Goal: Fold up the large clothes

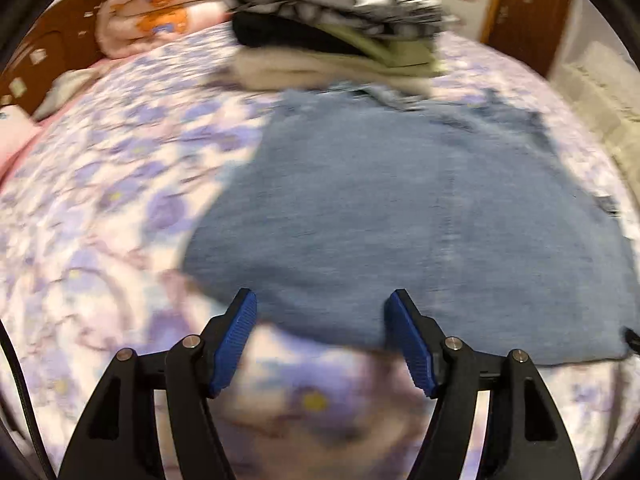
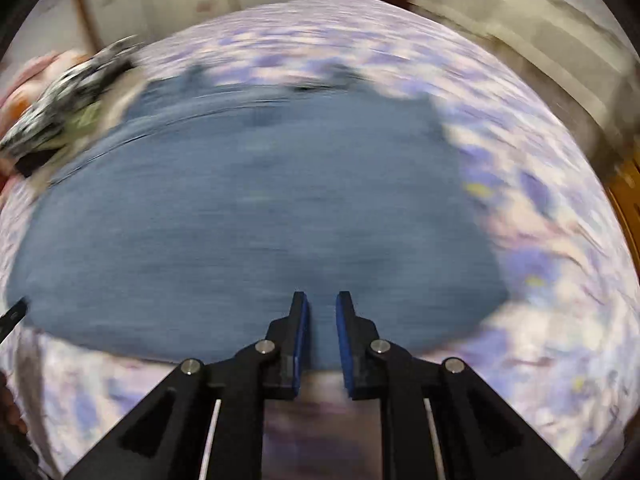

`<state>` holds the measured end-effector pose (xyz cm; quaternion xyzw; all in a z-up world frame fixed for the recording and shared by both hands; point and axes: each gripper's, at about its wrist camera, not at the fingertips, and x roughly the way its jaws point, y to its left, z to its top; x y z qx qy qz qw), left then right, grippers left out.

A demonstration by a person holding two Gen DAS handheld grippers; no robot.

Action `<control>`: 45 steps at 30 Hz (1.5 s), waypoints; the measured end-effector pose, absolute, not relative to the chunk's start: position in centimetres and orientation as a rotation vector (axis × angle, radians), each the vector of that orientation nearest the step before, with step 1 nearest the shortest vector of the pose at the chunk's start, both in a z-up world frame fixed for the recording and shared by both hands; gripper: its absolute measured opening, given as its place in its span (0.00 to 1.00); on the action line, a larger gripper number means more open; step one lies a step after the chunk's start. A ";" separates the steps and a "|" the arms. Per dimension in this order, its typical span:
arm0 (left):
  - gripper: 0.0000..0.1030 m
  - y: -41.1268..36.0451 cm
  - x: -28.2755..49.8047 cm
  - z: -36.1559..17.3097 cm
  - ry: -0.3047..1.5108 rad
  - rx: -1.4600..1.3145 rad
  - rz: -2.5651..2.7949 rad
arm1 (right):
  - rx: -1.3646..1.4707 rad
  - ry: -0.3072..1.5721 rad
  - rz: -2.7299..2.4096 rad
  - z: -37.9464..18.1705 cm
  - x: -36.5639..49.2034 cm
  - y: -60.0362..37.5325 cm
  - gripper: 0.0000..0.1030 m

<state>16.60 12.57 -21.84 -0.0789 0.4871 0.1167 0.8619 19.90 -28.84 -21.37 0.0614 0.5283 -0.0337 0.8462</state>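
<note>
Garment [image 1: 400, 208]: one; grippers: two.

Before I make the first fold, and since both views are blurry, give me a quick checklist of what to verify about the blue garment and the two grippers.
1. Blue garment spread flat on the bed: ok, no big bunching visible.
2. Left gripper open and at the near hem: ok, jaws wide, nothing between them.
3. Right gripper ready to grasp: not ok, jaws stand narrowly apart over the fabric and hold nothing.
4. Stack of folded clothes clear of the garment: not ok, it sits at the garment's far edge.
5. Far corners lying flat: cannot tell, motion blur hides them.
6. Free bed surface beside the garment for folding: ok.
</note>
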 end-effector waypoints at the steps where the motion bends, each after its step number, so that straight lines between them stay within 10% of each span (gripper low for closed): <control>1: 0.73 13.4 16.5 -22.3 1.034 -0.187 0.252 | 0.159 1.114 -0.067 -21.4 19.7 -29.9 0.11; 45: 0.92 12.8 11.2 -18.5 1.133 -0.599 -0.102 | 0.337 1.107 0.039 -14.2 12.9 -22.9 0.38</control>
